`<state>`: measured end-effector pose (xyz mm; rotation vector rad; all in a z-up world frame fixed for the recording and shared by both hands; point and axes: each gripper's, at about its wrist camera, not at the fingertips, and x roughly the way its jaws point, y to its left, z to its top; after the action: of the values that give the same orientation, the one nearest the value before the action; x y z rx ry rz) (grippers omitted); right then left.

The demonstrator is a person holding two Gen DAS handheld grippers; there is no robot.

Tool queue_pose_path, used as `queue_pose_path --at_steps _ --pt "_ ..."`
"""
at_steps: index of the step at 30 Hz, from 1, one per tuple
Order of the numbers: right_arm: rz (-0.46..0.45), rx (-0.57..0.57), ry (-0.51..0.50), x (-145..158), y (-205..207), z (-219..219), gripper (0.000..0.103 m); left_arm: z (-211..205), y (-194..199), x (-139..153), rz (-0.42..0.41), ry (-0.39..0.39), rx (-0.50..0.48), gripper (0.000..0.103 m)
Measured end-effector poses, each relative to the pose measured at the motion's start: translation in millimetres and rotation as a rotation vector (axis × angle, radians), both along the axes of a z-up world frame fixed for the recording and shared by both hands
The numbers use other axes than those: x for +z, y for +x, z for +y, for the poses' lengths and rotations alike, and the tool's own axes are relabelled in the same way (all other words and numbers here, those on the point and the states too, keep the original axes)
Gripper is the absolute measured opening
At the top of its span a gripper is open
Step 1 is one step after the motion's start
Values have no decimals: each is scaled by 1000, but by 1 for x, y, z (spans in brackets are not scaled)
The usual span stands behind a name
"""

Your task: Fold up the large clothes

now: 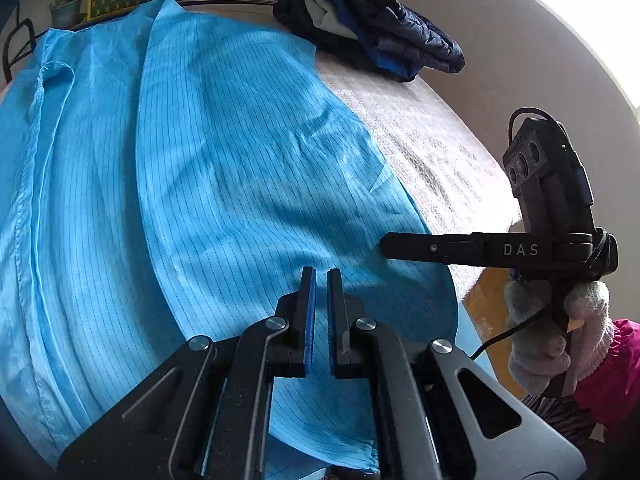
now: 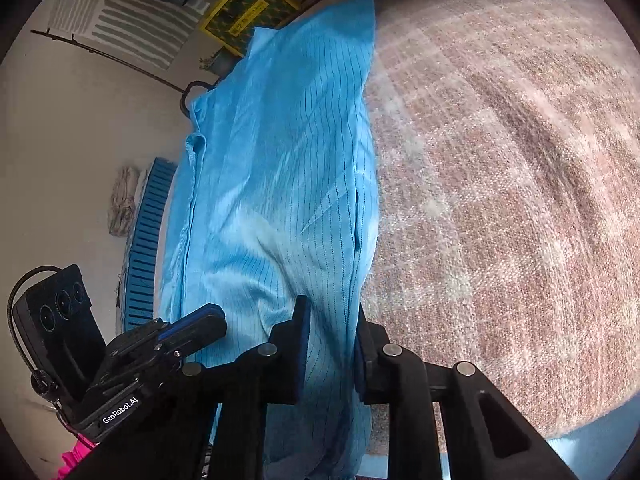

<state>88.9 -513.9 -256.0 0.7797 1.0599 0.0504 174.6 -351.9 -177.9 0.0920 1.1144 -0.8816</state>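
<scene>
A large light-blue pinstriped garment point(image 1: 220, 160) lies spread lengthwise on a pinkish-grey blanket point(image 1: 432, 140). My left gripper point(image 1: 321, 276) hovers just above the near part of the cloth, jaws shut with only a thin slit, and nothing shows between them. In the right wrist view it point(image 2: 212, 322) sits over the garment's point(image 2: 280, 160) left side. My right gripper point(image 2: 330, 316) is shut on the garment's near right edge, with cloth bunched between its fingers. In the left wrist view the right gripper point(image 1: 386, 246) reaches in sideways onto that edge, held by a gloved hand point(image 1: 552, 336).
A pile of dark blue and black clothes point(image 1: 380, 32) lies at the far end. A yellow-green box point(image 2: 248, 8) and a blue slatted crate point(image 2: 148, 248) sit on the floor to the left. The blanket point(image 2: 500, 200) stretches wide to the right.
</scene>
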Motion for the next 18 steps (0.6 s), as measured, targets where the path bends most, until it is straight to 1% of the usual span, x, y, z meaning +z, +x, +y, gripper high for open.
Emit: queue_pose_path --at_steps 2,3,4,5,6,7,8,10,12,13,14,16,17,18 --pt "7 5 -52 6 3 7 4 6 -3 -8 -8 20 16 1" --pt "7 1 -74 9 5 10 1 4 -4 -16 4 35 8 1" --pt "2 -4 -91 14 7 12 0 2 -6 -26 22 48 4 1" --pt "-4 -8 -105 19 8 16 0 0 -9 -33 24 45 5 1" --pt "-9 -9 -124 25 10 19 0 1 -13 -32 -17 34 11 1" --pt "-12 -7 -149 30 12 23 0 0 -15 -31 -25 46 5 1" --pt "-19 -4 -172 36 13 27 0 1 -16 -28 -3 31 15 1" --pt "-26 4 -219 45 17 35 0 14 -20 -17 42 -32 40 1" --pt "-36 13 -259 53 21 45 0 27 -31 -6 51 -89 55 1" --pt "-38 21 -285 57 24 50 0 31 -37 -5 66 -111 55 1" --pt "-45 35 -314 62 28 56 0 32 -42 -8 84 -112 35 1" --pt "-57 64 -360 70 38 69 0 26 -50 -22 105 -58 -14 1" --pt "-61 78 -380 73 40 75 0 28 -50 -27 117 -36 -7 1" --pt "-65 92 -400 76 42 82 0 34 -48 -28 140 -42 14 1"
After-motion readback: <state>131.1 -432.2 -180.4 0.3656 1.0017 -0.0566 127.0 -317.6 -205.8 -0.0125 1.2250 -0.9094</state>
